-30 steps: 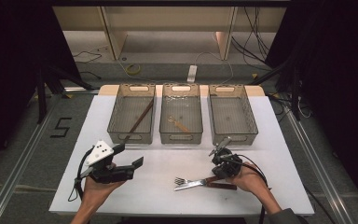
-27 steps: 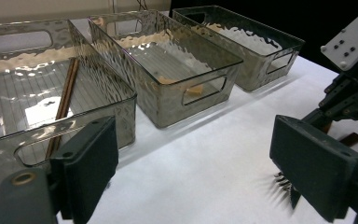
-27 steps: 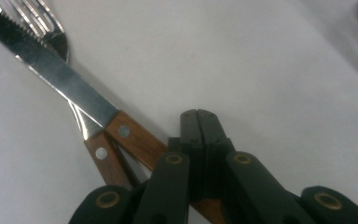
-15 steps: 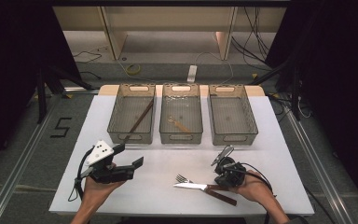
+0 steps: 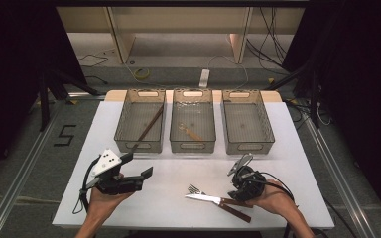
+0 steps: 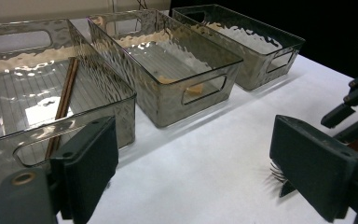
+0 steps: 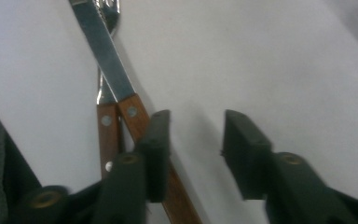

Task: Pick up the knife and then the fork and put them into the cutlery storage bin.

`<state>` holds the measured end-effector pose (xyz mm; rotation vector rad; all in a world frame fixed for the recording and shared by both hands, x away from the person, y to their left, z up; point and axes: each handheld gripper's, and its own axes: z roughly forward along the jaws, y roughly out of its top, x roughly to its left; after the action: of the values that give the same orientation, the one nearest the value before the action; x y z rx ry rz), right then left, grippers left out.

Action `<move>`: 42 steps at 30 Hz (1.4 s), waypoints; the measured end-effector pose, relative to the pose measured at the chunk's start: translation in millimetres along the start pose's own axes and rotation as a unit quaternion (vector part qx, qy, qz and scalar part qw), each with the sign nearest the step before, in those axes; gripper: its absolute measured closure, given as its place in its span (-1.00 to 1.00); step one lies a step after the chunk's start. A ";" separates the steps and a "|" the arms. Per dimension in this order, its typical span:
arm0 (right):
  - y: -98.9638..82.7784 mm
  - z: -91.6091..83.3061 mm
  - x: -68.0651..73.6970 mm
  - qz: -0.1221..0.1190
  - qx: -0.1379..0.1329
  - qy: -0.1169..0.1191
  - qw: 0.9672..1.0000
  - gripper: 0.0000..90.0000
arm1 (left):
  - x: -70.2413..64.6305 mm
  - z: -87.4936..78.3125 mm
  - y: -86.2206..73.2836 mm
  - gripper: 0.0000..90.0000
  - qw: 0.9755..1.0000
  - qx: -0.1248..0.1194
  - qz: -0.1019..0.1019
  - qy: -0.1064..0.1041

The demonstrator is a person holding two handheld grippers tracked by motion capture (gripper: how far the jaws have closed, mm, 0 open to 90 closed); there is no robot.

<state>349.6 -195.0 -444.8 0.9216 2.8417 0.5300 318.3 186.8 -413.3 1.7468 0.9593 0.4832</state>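
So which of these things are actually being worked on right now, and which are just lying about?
In the job:
right gripper
knife
fork

Lying about:
left bin with a stick
middle bin
right bin
left gripper

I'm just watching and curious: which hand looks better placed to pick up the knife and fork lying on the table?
Probably the right. The right gripper, jaws just opened and empty, sits right over the wooden handles of the knife and fork. The left gripper hovers open farther off, nearer the bins.
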 end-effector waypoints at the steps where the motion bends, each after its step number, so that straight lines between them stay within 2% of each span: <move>1: 0.6 -1.2 0.0 -0.002 -0.003 0.001 1.000 0.12 | 0.0 0.0 0.0 -0.67 1.000 0.000 0.001 0.000; 3: 2.0 -4.3 0.4 0.001 -0.004 0.003 1.000 -0.01 | -0.2 0.0 0.0 -0.67 1.000 0.000 0.001 0.000; 6: 3.0 -9.3 2.2 -0.012 -0.013 0.000 1.000 -0.15 | -0.1 0.3 -0.1 -0.67 1.000 0.000 0.001 0.000; 13: 1.0 -9.6 2.6 -0.027 -0.001 0.003 1.000 -0.23 | -0.3 0.1 0.0 -0.67 1.000 0.000 0.001 0.000; 23: -0.6 -1.6 7.6 -0.053 0.028 0.009 0.998 -0.09 | -0.4 0.2 0.0 -0.67 1.000 0.000 0.002 0.000; 24: -1.2 -0.2 6.6 -0.066 0.025 0.010 0.997 -0.05 | -0.5 0.2 0.0 -0.67 1.000 0.000 0.002 0.000; 27: -1.3 1.6 9.5 -0.066 0.038 0.009 0.997 0.04 | -0.7 0.3 0.0 -0.67 1.000 0.000 0.001 0.000; 30: -1.9 4.9 10.4 -0.080 0.044 0.009 0.996 0.13 | -0.9 0.3 0.0 -0.67 1.000 0.000 0.001 0.000; 35: -2.0 7.3 11.8 -0.088 0.052 0.012 0.995 0.28 | -0.9 0.5 -0.1 -0.67 1.000 0.000 0.001 -0.001; 42: -1.7 9.7 15.0 -0.097 0.060 0.017 0.993 0.38 | -0.9 0.5 0.0 -0.67 1.000 0.002 0.003 -0.001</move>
<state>338.5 -184.6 -454.4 0.6474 2.9784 0.3609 318.1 185.7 -413.4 1.7537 0.9539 0.4836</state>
